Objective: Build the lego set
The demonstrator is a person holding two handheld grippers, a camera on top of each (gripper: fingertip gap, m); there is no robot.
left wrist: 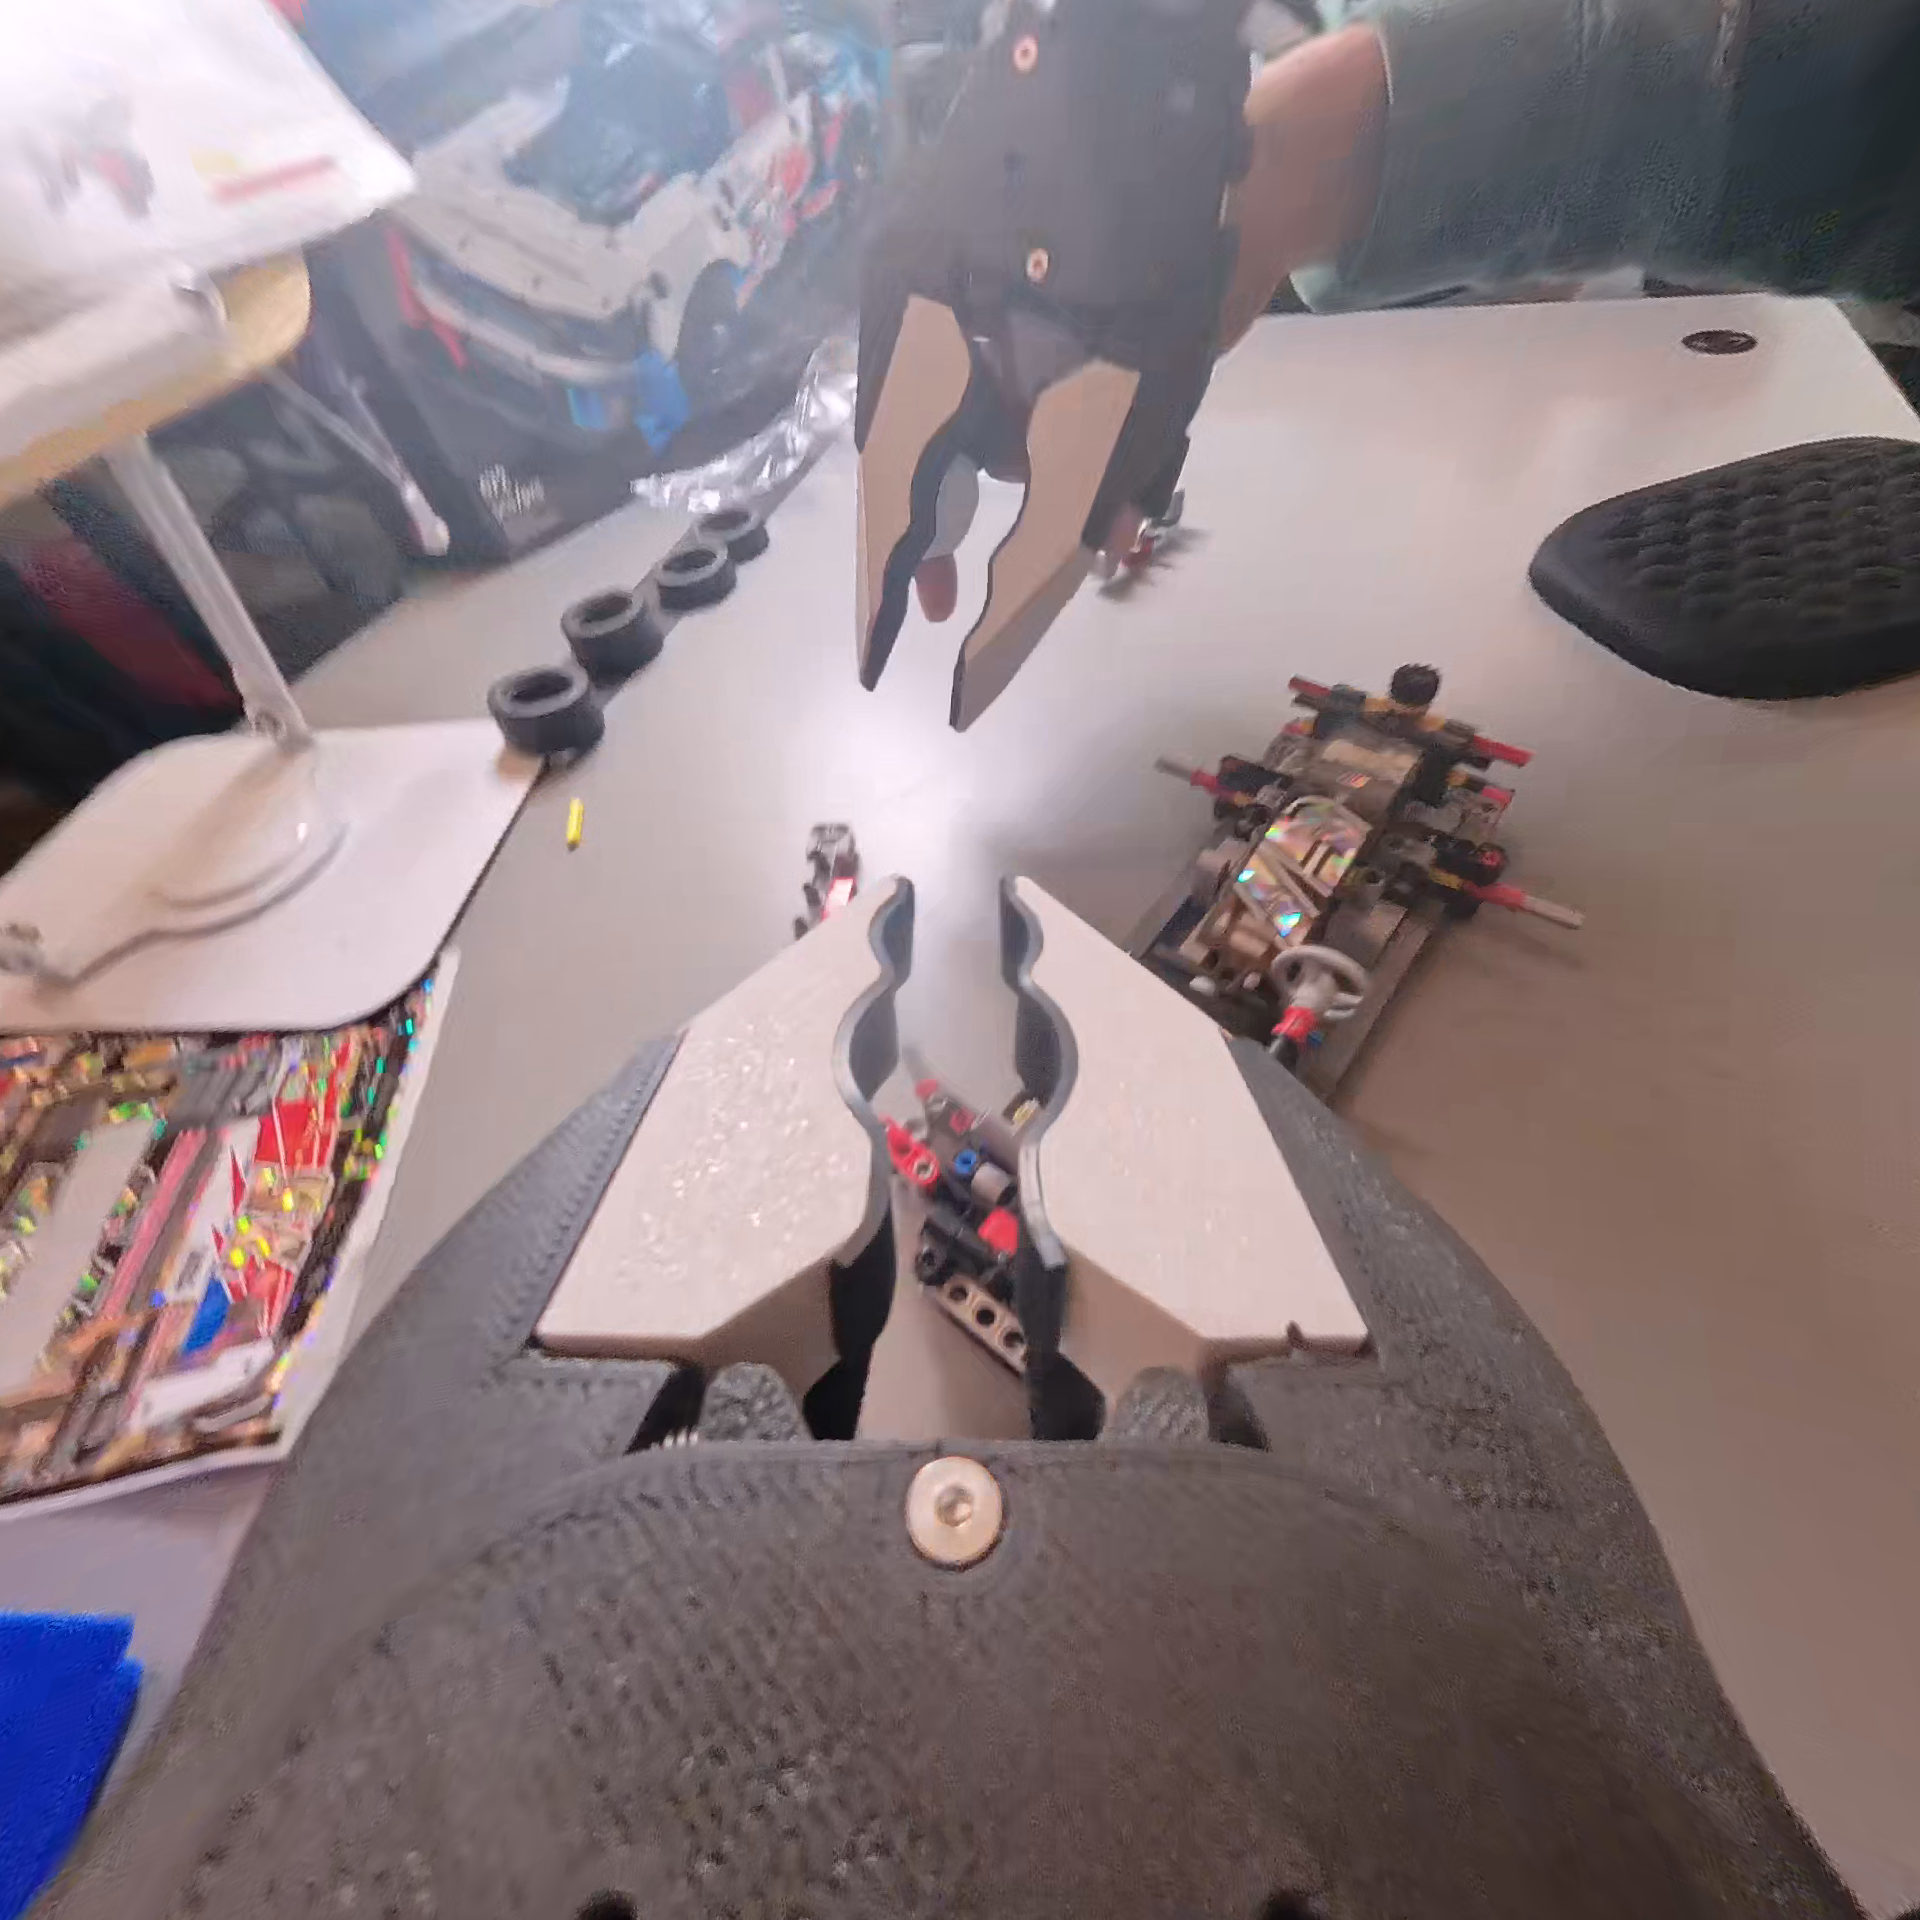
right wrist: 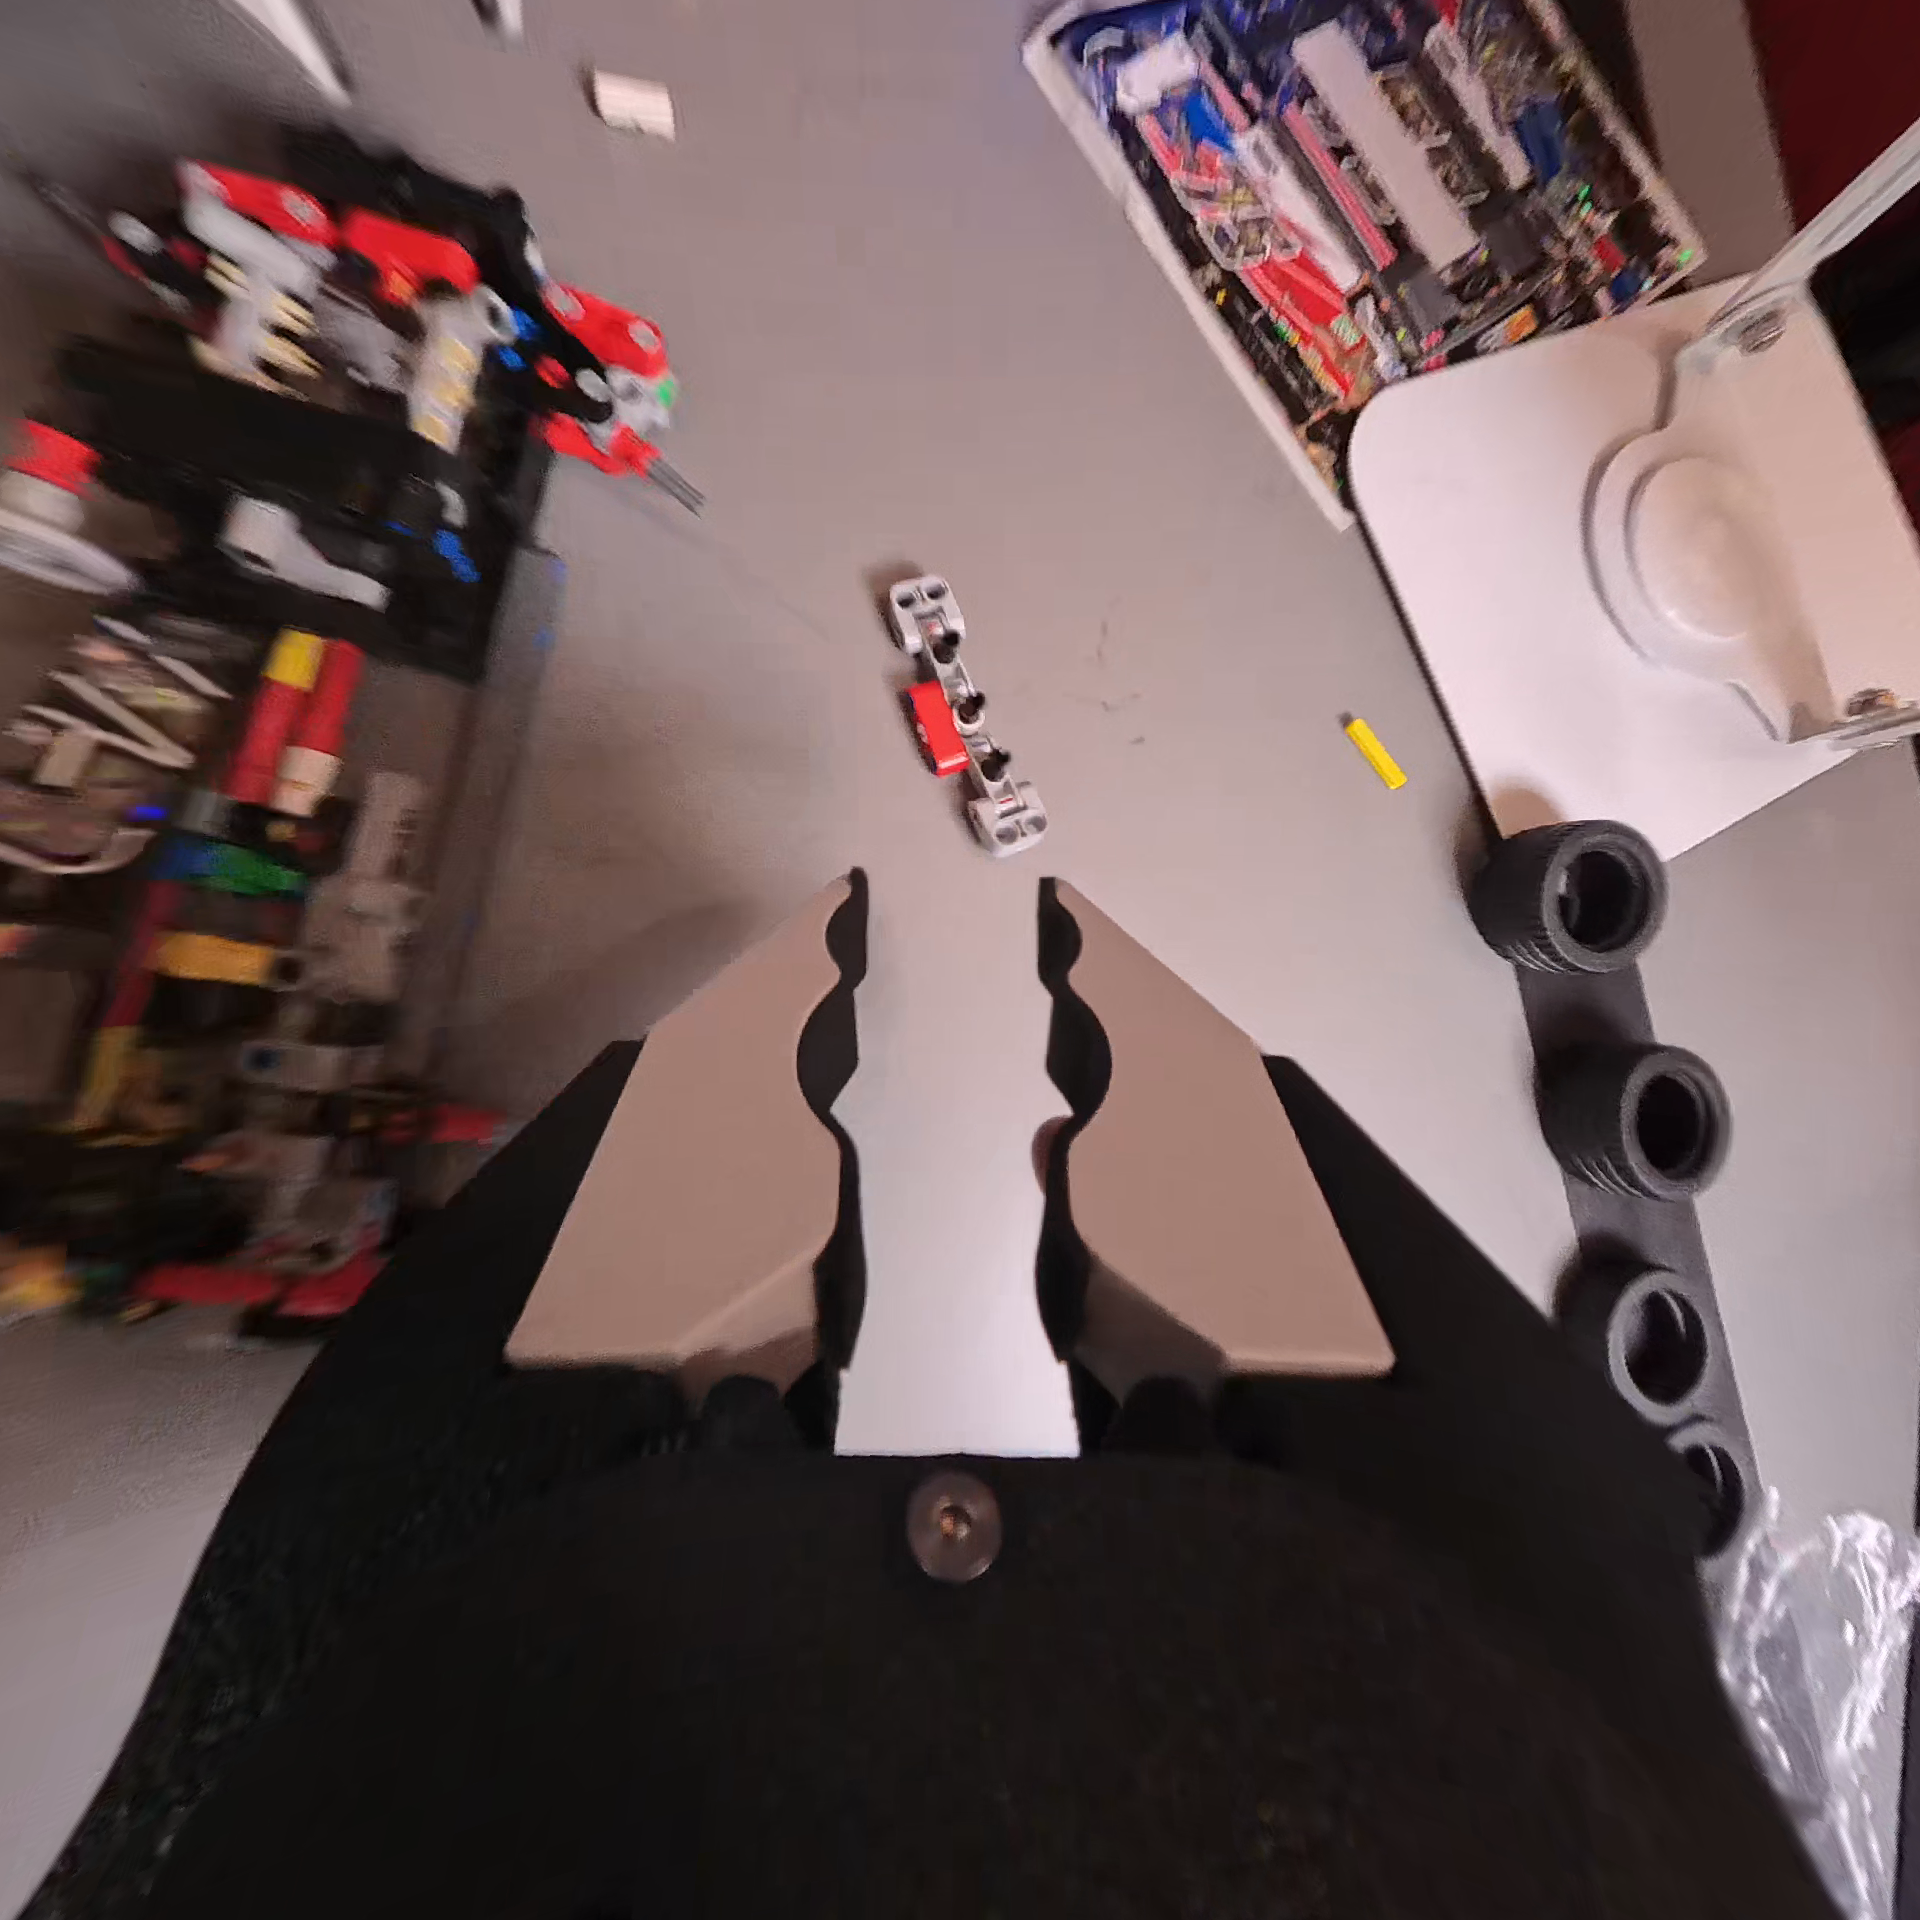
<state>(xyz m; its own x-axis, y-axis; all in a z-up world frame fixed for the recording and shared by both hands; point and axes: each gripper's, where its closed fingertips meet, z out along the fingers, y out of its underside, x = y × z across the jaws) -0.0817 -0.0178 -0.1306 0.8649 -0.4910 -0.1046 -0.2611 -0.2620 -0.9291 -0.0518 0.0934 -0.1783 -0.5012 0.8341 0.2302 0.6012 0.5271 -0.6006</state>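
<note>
My left gripper (left wrist: 958, 896) hangs low over the grey table (left wrist: 1351, 436), jaws a little apart. A small red, black and blue lego sub-assembly (left wrist: 966, 1195) shows through the gap, lying under the fingers. A lego car chassis (left wrist: 1340, 883) stands to its right. A short grey beam with a red block (left wrist: 829, 868) lies just ahead of the left fingertips. My right gripper (right wrist: 951, 883) is open and empty above the table, with the same beam (right wrist: 961, 717) ahead of its tips. It also shows in the left wrist view (left wrist: 920, 701), pointing down. Blurred lego assemblies (right wrist: 364, 343) lie to its left.
Several black tyres (left wrist: 545, 707) (right wrist: 1569, 894) stand in a row. A yellow pin (left wrist: 574, 823) (right wrist: 1374, 750) lies beside a white stand base (left wrist: 260, 862) (right wrist: 1662, 571). A shiny sticker sheet (left wrist: 177, 1226) (right wrist: 1371, 187), a black pad (left wrist: 1756, 561) and a plastic bag (right wrist: 1829, 1662) are around.
</note>
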